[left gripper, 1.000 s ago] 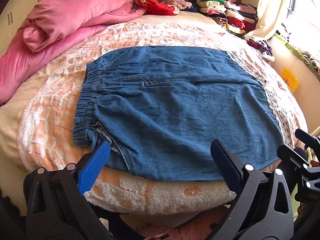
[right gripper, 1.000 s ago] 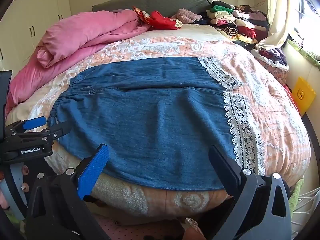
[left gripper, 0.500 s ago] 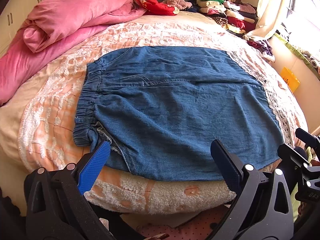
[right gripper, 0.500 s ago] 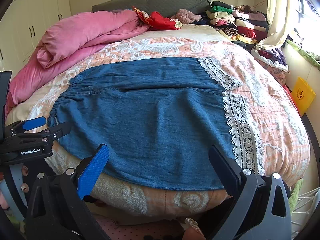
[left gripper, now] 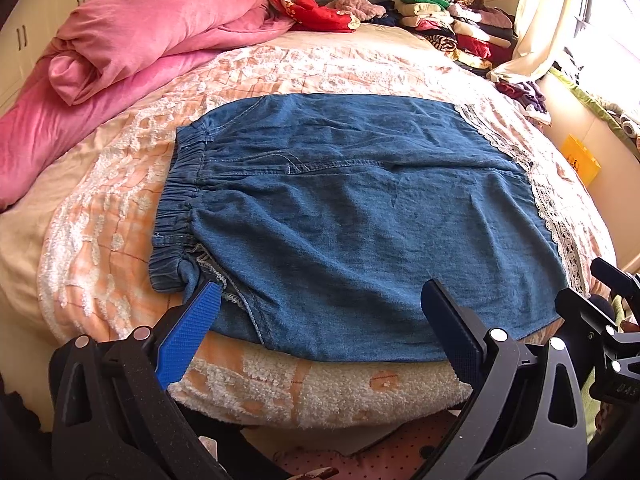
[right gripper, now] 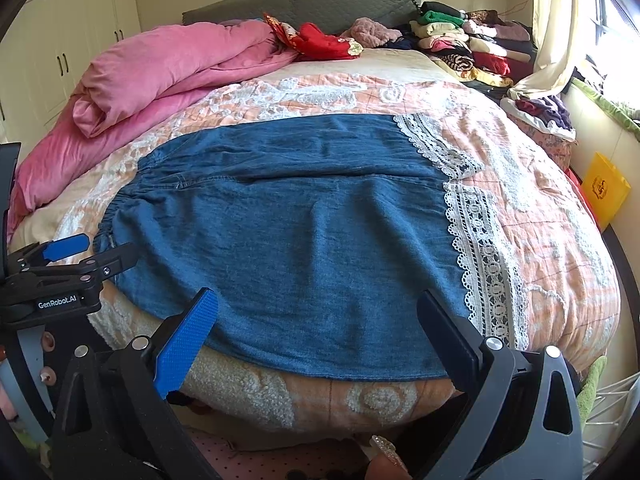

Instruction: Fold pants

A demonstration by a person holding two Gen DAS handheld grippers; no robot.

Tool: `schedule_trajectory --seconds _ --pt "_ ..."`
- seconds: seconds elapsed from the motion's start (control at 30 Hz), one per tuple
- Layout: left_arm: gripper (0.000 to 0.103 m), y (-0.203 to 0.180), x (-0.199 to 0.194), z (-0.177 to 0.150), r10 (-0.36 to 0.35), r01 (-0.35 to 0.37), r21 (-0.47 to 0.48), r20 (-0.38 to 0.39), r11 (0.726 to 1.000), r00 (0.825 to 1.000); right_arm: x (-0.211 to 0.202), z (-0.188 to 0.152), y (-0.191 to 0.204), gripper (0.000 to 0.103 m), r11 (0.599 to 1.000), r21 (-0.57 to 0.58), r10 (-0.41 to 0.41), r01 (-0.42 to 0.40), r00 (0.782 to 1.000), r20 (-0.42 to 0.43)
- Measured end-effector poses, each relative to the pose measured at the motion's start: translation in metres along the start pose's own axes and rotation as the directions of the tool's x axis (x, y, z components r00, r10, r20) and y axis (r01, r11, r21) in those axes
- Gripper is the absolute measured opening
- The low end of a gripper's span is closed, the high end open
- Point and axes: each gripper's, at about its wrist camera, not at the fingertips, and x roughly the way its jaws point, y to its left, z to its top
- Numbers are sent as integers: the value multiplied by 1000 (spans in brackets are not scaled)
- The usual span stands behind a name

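Observation:
Blue denim pants [left gripper: 352, 216] lie flat across the bed, elastic waistband [left gripper: 176, 204] at the left, white lace hems [right gripper: 480, 240] at the right. They also fill the middle of the right wrist view [right gripper: 304, 240]. My left gripper [left gripper: 320, 312] is open and empty, held over the near edge of the pants by the waistband end. My right gripper [right gripper: 316, 320] is open and empty over the near edge toward the lace end. The left gripper also shows at the left edge of the right wrist view [right gripper: 80, 252].
A pink duvet [left gripper: 132, 48] is bunched at the bed's back left. Red clothes [left gripper: 320, 12] and stacks of folded clothes [left gripper: 456, 28] lie by the grey headboard [right gripper: 312, 0]. A yellow bag [right gripper: 604, 188] stands on the floor at the right.

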Motion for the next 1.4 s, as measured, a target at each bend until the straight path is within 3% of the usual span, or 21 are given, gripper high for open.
schedule_trajectory --seconds 0.87,1.27,1.4 --pt "94 7 2 2 4 -4 -6 -1 1000 1000 8 9 1 99 1000 -19 -10 10 1000 0" --pt "94 33 24 24 6 -7 -56 -18 998 1000 30 48 9 99 998 -65 18 -17 1000 3" --pt "94 52 34 36 16 -18 -88 -24 996 1000 44 68 12 99 995 -70 64 -65 998 -13"
